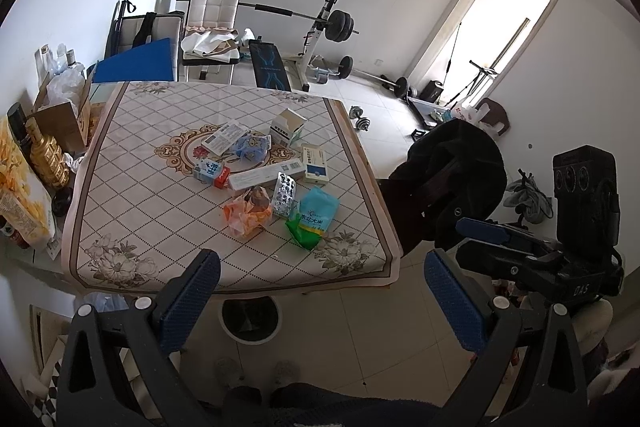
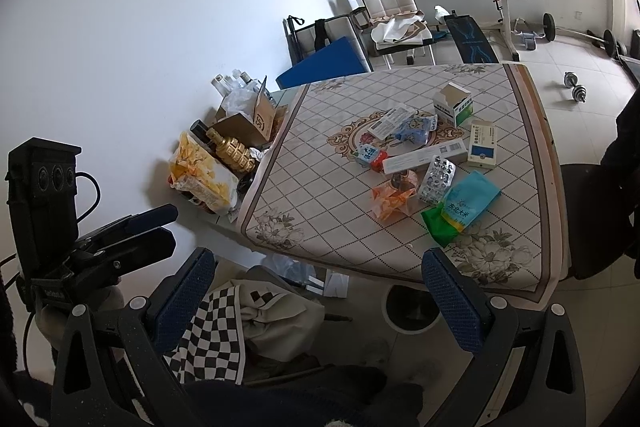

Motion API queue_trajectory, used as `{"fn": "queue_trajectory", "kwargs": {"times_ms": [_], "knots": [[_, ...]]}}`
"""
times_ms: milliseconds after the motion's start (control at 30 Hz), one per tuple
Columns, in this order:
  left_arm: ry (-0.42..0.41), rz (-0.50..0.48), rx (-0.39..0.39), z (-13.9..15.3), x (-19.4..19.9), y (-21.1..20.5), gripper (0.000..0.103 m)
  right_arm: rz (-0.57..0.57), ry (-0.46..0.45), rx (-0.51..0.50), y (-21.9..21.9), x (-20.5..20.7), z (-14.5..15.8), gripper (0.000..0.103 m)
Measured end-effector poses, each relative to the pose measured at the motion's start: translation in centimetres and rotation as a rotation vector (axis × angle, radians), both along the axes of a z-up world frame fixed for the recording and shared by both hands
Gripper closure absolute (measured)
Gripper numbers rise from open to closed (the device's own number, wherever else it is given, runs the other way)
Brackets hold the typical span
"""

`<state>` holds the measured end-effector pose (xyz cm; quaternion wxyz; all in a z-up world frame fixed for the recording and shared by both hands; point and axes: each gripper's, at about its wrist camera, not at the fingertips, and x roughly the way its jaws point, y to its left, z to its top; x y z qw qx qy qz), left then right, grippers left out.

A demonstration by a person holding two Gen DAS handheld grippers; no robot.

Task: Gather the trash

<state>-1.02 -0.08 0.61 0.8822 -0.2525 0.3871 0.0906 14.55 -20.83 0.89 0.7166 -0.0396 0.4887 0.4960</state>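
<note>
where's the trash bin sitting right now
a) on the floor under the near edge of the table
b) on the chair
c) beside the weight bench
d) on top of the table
a: the round bin stands on the tiled floor, partly tucked beneath the near edge of the table, below the pile of wrappers and boxes.

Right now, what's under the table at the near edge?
A round white trash bin with a dark inside stands on the floor tiles, half tucked under the table. The tabletop covers its far rim. Whether anything lies in it I cannot tell.
</note>
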Motion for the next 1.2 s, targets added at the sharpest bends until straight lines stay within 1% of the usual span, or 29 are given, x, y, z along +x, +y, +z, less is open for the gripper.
{"fn": "queue_trajectory", "kwargs": {"times_ms": [433, 800, 833, 1033, 1067, 1100, 1167, 1200], "knots": [[0.001, -0.004, -0.002, -0.2, -0.2, 0.0, 0.000, 0.004, 0.006, 0.004, 0.1, -0.5, 0.3, 0.000], [0.006, -0.002, -0.009, -0.6, -0.1, -0.2, 0.000, 0.001, 0.001, 0.002, 0.3, -0.5, -0.1, 0.000], [0.008, -0.003, -0.010, -0.7, 0.0, -0.1, 0.000, 0.003, 0.007, 0.001, 0.6, -0.2, -0.8, 0.000], [0.025, -0.002, -0.023, -1.2, 0.8, 0.9, 0.000, -0.002, 0.019, -0.029, 1.5, 0.4, -1.4, 0.000], [0.038, 0.012, -0.006, -1.4, 1.0, 1.2, 0.000, -0.014, 0.019, -0.038, 1.6, 0.5, -1.5, 0.000], [0.061, 0.037, 0.028, -1.7, 1.4, 1.6, 0.000, -0.037, 0.014, -0.055, 1.7, 0.9, -1.8, 0.000], [0.125, 0.105, 0.116, -2.9, 2.5, 2.6, 0.000, -0.110, -0.004, -0.096, 2.0, 1.9, -2.9, 0.000], [0.161, 0.138, 0.158, -4.0, 3.2, 3.3, 0.000, -0.148, 0.011, -0.142, 2.1, 2.5, -3.5, 0.000]]}}
